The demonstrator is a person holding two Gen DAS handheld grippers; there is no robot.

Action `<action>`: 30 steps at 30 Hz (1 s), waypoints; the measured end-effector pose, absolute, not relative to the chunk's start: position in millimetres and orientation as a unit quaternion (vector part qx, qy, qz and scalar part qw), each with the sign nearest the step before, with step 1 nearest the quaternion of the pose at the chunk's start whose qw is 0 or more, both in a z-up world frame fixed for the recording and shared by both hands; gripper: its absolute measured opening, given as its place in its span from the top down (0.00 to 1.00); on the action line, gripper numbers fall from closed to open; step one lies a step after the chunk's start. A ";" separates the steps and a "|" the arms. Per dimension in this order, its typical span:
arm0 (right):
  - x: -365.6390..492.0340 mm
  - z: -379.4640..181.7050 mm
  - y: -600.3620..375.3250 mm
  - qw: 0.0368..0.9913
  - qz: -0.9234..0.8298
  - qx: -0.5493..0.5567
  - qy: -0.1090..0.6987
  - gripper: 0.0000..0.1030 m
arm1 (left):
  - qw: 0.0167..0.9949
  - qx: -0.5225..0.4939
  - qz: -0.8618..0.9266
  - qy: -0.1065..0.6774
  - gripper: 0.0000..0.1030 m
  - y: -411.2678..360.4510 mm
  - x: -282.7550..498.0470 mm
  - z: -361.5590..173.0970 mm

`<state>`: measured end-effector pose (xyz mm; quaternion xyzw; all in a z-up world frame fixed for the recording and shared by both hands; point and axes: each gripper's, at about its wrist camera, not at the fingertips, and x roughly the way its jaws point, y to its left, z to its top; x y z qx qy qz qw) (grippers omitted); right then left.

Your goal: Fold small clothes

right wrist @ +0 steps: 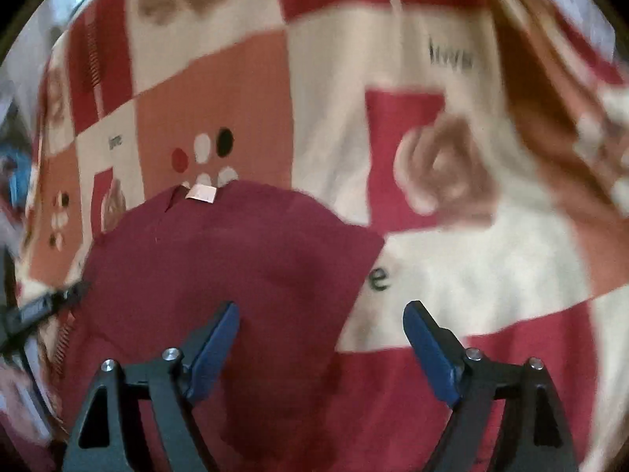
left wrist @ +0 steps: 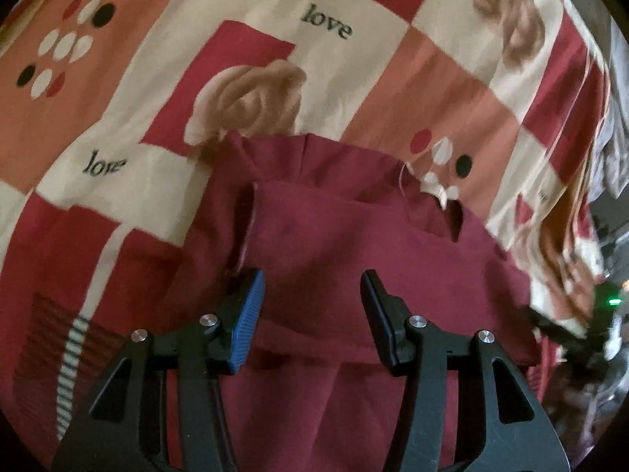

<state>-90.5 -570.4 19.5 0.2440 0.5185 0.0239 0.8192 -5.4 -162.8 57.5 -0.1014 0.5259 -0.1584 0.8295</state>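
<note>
A small maroon garment (left wrist: 354,244) lies on a patterned bedsheet (left wrist: 354,59), with a folded layer on top and its neck opening at the upper right. My left gripper (left wrist: 312,281) hovers over its middle, jaws open, with only cloth below them. In the right wrist view the same maroon garment (right wrist: 236,251) shows a pale label (right wrist: 202,192) at its far edge. My right gripper (right wrist: 320,312) stands open above the garment's right edge, with nothing pinched between the blue pads (right wrist: 220,346).
The bedsheet (right wrist: 471,267) has red, cream and salmon squares with roses, dots and the word "love". It drops off the bed at the right of the left view, beside grey cloth (left wrist: 613,149). The other gripper's dark tip (right wrist: 51,303) shows at the left edge.
</note>
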 end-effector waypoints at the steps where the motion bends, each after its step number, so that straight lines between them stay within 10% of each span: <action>1: -88.4 15.5 -566.1 0.817 0.037 0.245 0.520 0.47 | 0.829 -0.105 -0.156 0.526 0.51 -158.5 -8.9 62.0; 5: -90.9 36.3 -544.8 0.862 0.030 0.117 0.491 0.87 | 0.843 -0.124 -0.146 0.502 0.51 -125.1 -35.8 85.0; 11: -87.1 22.1 -564.3 0.852 0.015 0.145 0.504 0.88 | 0.832 -0.132 -0.117 0.526 0.51 -91.1 -70.8 71.1; 13: -96.3 33.0 -567.5 0.853 0.018 0.154 0.498 0.84 | 0.829 -0.126 -0.117 0.532 0.51 -86.4 -82.0 67.8; 17: -135.2 59.3 -577.1 0.853 0.033 0.195 0.482 0.40 | 0.826 -0.114 -0.128 0.537 0.51 -85.4 -98.1 61.2; 23: -169.7 44.2 -536.9 0.843 0.079 0.173 0.504 0.39 | 0.817 -0.136 -0.124 0.546 0.51 -83.0 -103.7 44.2; 27: -165.2 37.3 -513.3 0.860 0.061 0.108 0.496 0.83 | 0.823 -0.125 -0.122 0.541 0.51 -83.7 -113.4 52.9; 30: -170.9 44.6 -523.8 0.865 0.047 0.098 0.490 0.86 | 0.827 -0.132 -0.141 0.528 0.51 -79.0 -135.0 63.0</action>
